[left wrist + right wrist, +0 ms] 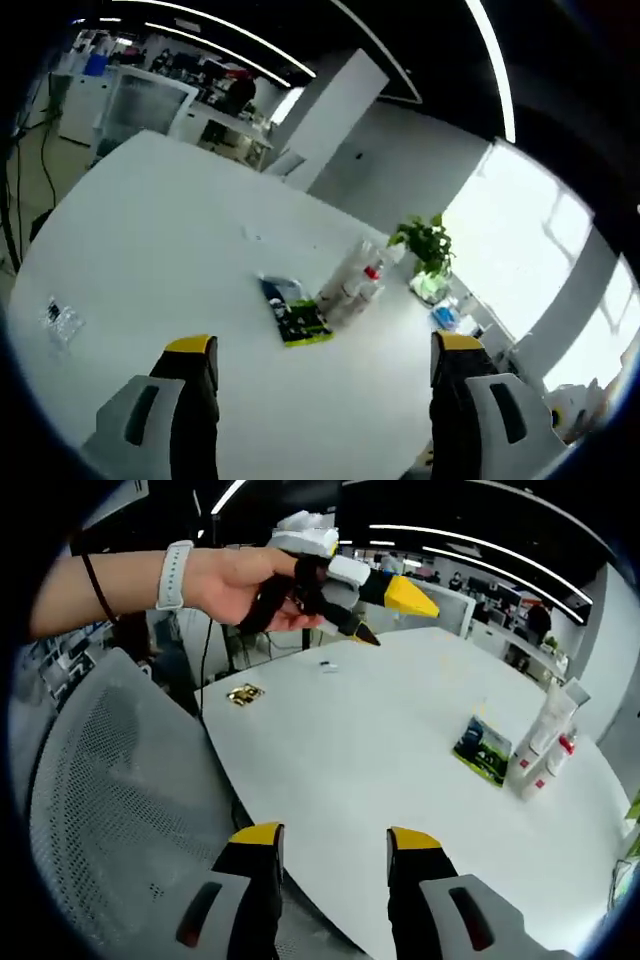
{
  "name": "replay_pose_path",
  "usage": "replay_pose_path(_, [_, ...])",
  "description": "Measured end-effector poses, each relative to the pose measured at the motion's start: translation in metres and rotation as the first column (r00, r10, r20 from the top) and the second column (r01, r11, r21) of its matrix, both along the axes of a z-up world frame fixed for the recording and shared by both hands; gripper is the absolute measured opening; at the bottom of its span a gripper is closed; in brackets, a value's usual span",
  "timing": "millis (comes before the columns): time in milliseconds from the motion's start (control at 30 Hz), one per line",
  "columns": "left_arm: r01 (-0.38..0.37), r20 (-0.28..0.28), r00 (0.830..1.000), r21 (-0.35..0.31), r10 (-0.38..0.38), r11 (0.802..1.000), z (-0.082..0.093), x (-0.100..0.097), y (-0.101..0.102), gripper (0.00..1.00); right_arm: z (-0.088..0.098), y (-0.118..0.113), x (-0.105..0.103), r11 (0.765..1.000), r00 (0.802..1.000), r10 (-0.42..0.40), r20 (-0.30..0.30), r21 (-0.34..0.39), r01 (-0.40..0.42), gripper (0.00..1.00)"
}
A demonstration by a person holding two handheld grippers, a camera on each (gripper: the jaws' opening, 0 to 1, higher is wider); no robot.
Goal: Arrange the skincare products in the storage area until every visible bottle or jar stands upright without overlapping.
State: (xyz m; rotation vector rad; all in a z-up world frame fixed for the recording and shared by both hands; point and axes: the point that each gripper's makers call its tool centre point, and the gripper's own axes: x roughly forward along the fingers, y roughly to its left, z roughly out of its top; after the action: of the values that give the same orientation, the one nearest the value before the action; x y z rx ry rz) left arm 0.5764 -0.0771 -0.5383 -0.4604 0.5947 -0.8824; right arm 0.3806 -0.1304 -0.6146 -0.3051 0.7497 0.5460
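Both the left gripper and right gripper hang released with nothing between their jaws above the white table, where the skincare bottles stand clustered just beside a flat green packet mid-table.

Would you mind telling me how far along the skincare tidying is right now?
Barely begun. The white bottles stand clustered upright beside the green packet, which lies flat on the table. Nothing is in hand: the left claw and right claw hang open and empty. Any spacing out of the products remains.
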Motion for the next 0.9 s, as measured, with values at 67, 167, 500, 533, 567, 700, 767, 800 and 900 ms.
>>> replay_pose_path(67, [-0.012, 0.020, 1.000, -0.070, 0.014, 0.997, 0.016, -0.005, 0.008, 0.83, -0.001, 0.002, -0.001, 1.000, 1.000, 0.013, -0.003, -0.007, -0.013, 0.36])
replay_pose_path(167, [-0.074, 0.015, 0.997, -0.194, 0.078, 0.978, 0.039, -0.009, 0.022, 0.93, -0.002, 0.002, -0.002, 1.000, 1.000, 0.020, -0.010, -0.014, -0.020, 0.36])
replay_pose_path(500, [-0.071, 0.110, 0.987, -0.340, 0.114, 0.938, 0.071, -0.038, 0.033, 0.99, -0.010, 0.001, -0.007, 0.999, 0.998, 0.023, -0.051, -0.032, -0.025, 0.35])
replay_pose_path(533, [-0.075, 0.119, 0.986, -0.329, 0.120, 0.941, 0.071, -0.040, 0.035, 0.99, -0.011, 0.001, -0.009, 0.999, 0.998, 0.027, -0.058, -0.036, -0.029, 0.35])
replay_pose_path(567, [-0.074, 0.124, 0.985, -0.333, 0.122, 0.940, 0.072, -0.041, 0.037, 0.99, -0.012, 0.001, -0.009, 0.999, 0.998, 0.028, -0.062, -0.039, -0.031, 0.35])
replay_pose_path(700, [-0.121, 0.071, 0.982, -0.459, 0.173, 0.880, 0.095, -0.038, 0.052, 0.99, -0.009, 0.000, -0.008, 0.998, 0.999, 0.032, -0.042, -0.061, -0.035, 0.31])
replay_pose_path(767, [-0.119, 0.086, 0.979, -0.485, 0.183, 0.866, 0.105, -0.037, 0.061, 0.99, -0.010, -0.001, -0.008, 0.997, 0.999, 0.026, -0.047, -0.066, -0.029, 0.32])
replay_pose_path(800, [-0.124, 0.088, 0.978, -0.485, 0.189, 0.866, 0.106, -0.036, 0.065, 0.99, -0.011, -0.002, -0.008, 0.997, 0.998, 0.026, -0.048, -0.071, -0.030, 0.32])
replay_pose_path(900, [-0.150, 0.066, 0.978, -0.437, 0.198, 0.887, 0.096, -0.030, 0.078, 0.99, -0.010, -0.001, -0.007, 0.997, 0.999, 0.027, -0.042, -0.073, -0.030, 0.32])
